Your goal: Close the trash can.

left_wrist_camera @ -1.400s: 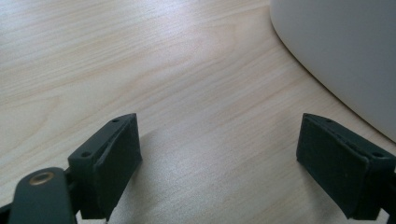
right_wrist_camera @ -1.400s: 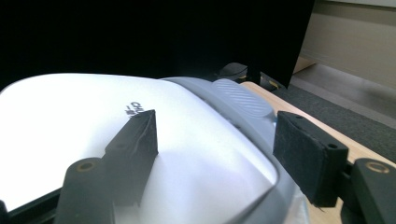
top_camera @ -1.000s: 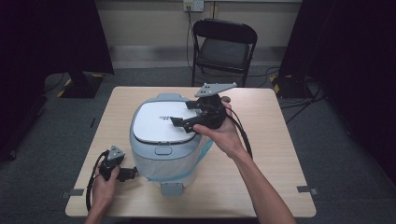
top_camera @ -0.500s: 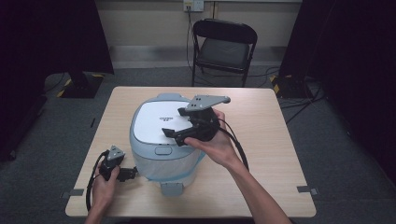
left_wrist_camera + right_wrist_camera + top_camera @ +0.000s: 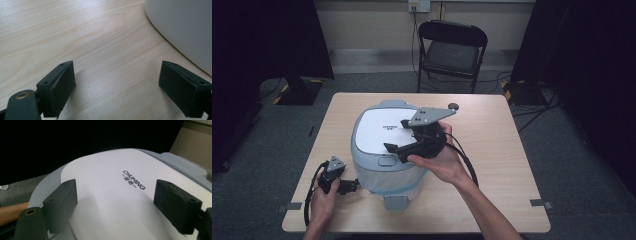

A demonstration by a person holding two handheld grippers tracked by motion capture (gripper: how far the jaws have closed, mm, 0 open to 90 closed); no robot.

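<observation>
Rice cooker [image 5: 384,150] sits mid-table [image 5: 512,165], lid down, white lid panel [image 5: 107,195] facing up with "CHUMING" print. Your right gripper [image 5: 404,136] hovers over lid, jaws spread wide, nothing between them; right gripper view shows both black pads [image 5: 61,202] above white panel, print between them. Your left gripper [image 5: 349,186] rests low on table at near-left corner, just beside cooker's base, jaws apart and empty; left gripper view shows bare wood between pads, cooker wall [image 5: 185,27] at upper right.
</observation>
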